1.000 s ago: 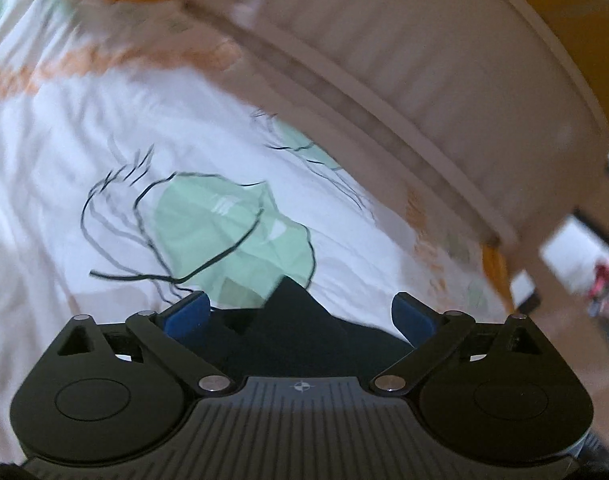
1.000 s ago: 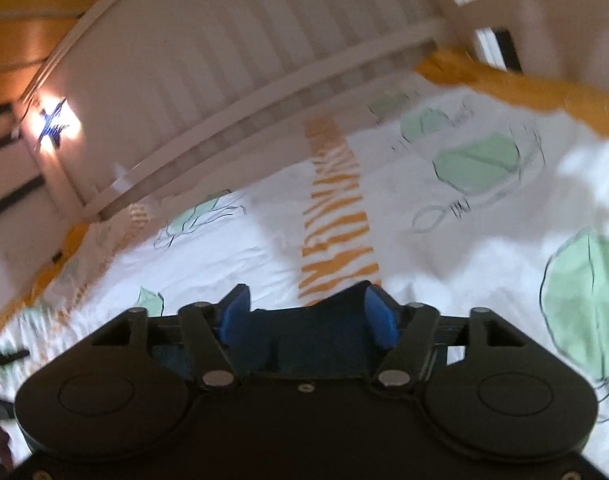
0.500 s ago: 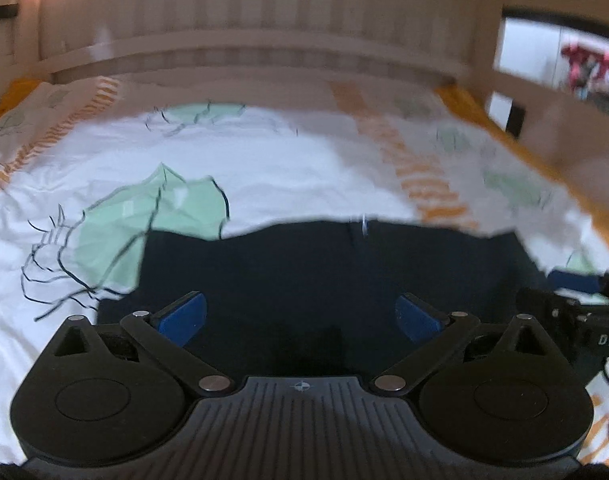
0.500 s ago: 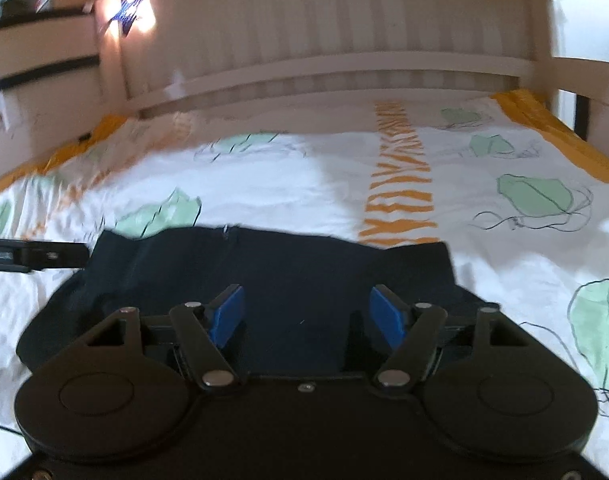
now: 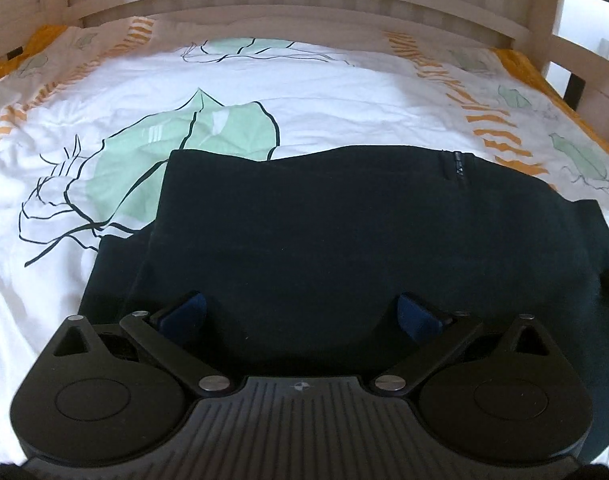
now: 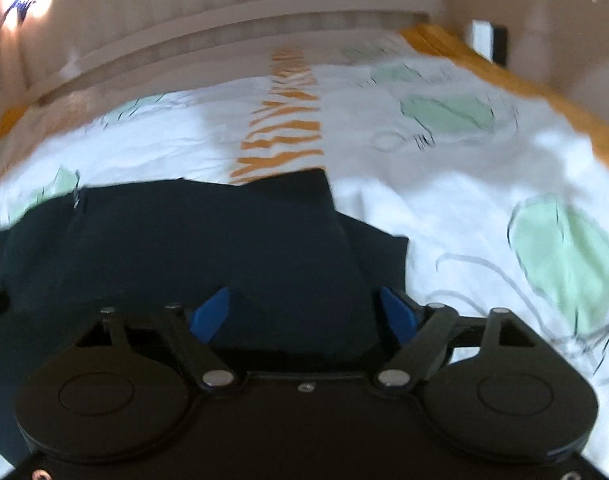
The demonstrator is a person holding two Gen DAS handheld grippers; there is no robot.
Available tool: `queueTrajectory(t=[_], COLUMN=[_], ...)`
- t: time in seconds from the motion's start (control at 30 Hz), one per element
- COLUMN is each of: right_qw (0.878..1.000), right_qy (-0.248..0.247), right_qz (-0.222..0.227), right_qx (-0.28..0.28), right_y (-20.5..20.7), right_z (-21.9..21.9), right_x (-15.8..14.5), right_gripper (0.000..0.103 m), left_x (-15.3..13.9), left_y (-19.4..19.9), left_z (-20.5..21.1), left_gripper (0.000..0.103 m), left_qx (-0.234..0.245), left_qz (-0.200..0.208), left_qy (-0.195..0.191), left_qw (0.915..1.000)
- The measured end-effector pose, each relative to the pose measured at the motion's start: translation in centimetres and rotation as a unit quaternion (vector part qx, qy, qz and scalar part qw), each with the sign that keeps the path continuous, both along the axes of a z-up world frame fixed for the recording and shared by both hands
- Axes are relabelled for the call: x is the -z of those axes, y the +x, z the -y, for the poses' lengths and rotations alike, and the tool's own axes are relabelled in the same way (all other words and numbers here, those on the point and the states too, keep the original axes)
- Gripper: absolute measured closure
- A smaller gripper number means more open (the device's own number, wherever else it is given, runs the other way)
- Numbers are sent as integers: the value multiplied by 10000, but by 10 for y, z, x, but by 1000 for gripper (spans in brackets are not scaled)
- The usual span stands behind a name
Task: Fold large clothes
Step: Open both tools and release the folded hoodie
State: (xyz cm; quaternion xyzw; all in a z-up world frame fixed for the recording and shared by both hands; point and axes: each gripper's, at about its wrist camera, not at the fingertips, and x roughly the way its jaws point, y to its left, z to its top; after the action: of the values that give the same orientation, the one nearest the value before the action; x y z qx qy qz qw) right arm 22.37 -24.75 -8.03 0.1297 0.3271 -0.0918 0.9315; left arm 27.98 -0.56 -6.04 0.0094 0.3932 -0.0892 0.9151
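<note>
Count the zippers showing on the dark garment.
1. The zipper sits near the far edge of the garment, right of centre in the left wrist view. Folded layers may hide others.

A second ago both jaws pinched the dark garment point(image 5: 344, 240) aloft; now it lies folded on the bed point(image 5: 324, 80), jaws spread apart.

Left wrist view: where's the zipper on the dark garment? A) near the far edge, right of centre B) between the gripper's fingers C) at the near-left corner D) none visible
A: the zipper sits by the far edge of the dark garment, right of centre.
</note>
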Motion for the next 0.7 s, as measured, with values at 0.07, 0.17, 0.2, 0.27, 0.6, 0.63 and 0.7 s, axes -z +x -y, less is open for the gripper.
queueTrajectory(t=[0.07, 0.17, 0.2, 0.27, 0.6, 0.63, 0.7], right_qw=[10000, 10000, 10000, 10000, 9996, 9995, 9989], right_qy=[-47, -9, 12, 32, 224, 269, 437], right_qz=[28, 23, 21, 13, -48, -61, -93], right_qx=[-15, -20, -21, -30, -154, -162, -144], right_y=[-2, -3, -4, -4, -20, -23, -30], right_z=[-2, -1, 0, 0, 5, 6, 11], right_x=[0, -1, -1, -2, -4, -4, -4], right_gripper=[19, 19, 19, 19, 17, 17, 17], left_x=[-1, -1, -2, -2, -2, -1, -2], left_y=[0, 1, 2, 6, 11, 11, 11], left_z=[2, 2, 2, 3, 2, 3, 3], left_gripper=[0, 0, 0, 0, 0, 0, 0], left_qx=[-5, -3, 1, 5, 35, 35, 35], left_qz=[-7, -47, -64, -99, -250, -262, -276], left_qy=[8, 13, 17, 26, 4, 9, 15], left_qw=[10000, 10000, 10000, 9999, 9997, 9997, 9996])
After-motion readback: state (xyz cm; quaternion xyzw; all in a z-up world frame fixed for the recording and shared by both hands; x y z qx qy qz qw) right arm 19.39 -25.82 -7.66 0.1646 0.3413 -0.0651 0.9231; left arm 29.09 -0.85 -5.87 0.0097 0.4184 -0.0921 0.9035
